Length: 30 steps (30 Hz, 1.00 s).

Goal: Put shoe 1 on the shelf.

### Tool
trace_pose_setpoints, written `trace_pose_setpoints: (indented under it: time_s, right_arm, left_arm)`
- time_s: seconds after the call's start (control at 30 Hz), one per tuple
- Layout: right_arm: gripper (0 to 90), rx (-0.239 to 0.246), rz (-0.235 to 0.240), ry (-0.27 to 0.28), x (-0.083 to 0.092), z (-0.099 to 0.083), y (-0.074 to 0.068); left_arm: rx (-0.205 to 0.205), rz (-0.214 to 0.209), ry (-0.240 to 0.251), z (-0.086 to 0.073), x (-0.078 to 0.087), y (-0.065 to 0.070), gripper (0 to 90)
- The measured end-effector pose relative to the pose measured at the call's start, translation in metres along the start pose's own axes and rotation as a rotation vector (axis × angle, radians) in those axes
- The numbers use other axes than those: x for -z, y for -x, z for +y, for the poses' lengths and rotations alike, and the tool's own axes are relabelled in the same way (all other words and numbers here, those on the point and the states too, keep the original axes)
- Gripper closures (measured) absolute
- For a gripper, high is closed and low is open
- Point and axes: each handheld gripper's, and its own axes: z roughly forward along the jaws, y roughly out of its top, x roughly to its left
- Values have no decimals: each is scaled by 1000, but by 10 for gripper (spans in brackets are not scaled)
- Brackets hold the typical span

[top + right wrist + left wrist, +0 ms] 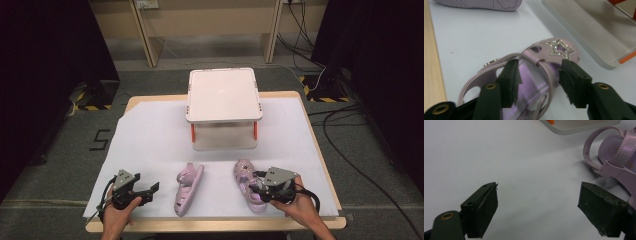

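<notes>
Two lilac sandals lie on the white sheet near the table's front. The left sandal (189,189) (616,157) rests on its side. My left gripper (151,191) (537,210) stands open just left of it, with bare sheet between its jaws. The right sandal (246,181) (536,53) sits upright and carries a glittery star (559,48) on its toe. My right gripper (256,188) (539,80) is open and straddles its upper strap: one jaw is inside the shoe, the other outside, with gaps on both sides of the strap.
A white two-level stand (224,95) (586,25) with orange legs occupies the table's back middle. The wooden table edge (215,225) runs along the front. Cables trail on the floor at the right (345,120).
</notes>
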Motion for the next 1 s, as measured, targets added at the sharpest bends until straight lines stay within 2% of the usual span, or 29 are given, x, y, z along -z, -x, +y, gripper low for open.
trace_pose_setpoints:
  time_s: [0.1, 0.17, 0.3, 0.43, 0.67, 0.83, 1.0]
  right_arm:
    - [609, 30, -31, -4, -5, 3, -3]
    - [669, 30, -40, -2, -6, 4, -5]
    - [731, 62, -74, 11, -3, 6, -4]
    - [783, 66, -92, 45, 3, 10, -5]
    - [808, 21, -86, 147, 22, 23, -2]
    - [808, -1, -84, 189, 31, 34, 5]
    - [807, 21, -90, 219, 37, 51, 12]
  left_arm:
    - [-4, 0, 0, 0, 0, 1, 154]
    - [-5, 2, -2, 0, 0, 1, 154]
    - [-6, 2, -5, 0, 1, 1, 156]
    - [0, 7, 0, 0, 1, 0, 157]
    - [4, 4, -4, -1, 1, 0, 160]
    - [10, 9, -5, -1, 1, -2, 161]
    - [15, 15, -7, -2, 1, -3, 160]
